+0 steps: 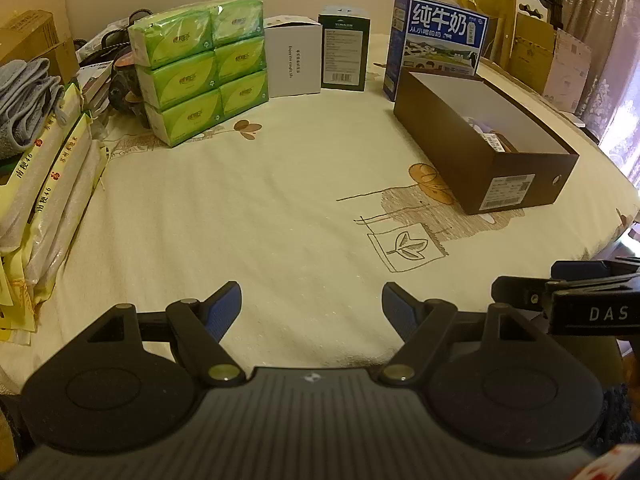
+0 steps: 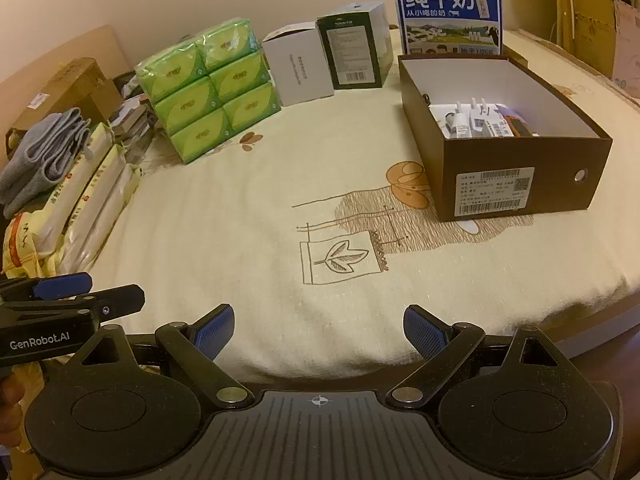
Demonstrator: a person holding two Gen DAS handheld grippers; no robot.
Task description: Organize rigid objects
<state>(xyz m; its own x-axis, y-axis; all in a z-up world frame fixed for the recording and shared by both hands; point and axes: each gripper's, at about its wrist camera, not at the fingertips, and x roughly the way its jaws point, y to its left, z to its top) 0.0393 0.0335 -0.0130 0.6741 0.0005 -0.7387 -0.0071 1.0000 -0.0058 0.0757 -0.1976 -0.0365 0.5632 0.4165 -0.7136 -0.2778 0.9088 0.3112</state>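
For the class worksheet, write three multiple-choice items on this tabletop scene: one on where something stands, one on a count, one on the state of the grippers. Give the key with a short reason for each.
1. Where does the blue milk carton stand?
A. behind the brown box
B. on the tissue packs
C. inside the brown box

2. How many green tissue packs face the camera in the stack?
A. three
B. six
C. nine

3. How are the left gripper and right gripper set?
A. both open and empty
B. both shut on a box
C. one shut on a towel

Key: 1 A, the carton rises past the box's far wall. 2 B, two columns of three show. 3 A, each pair of fingers stands apart with only tablecloth between.
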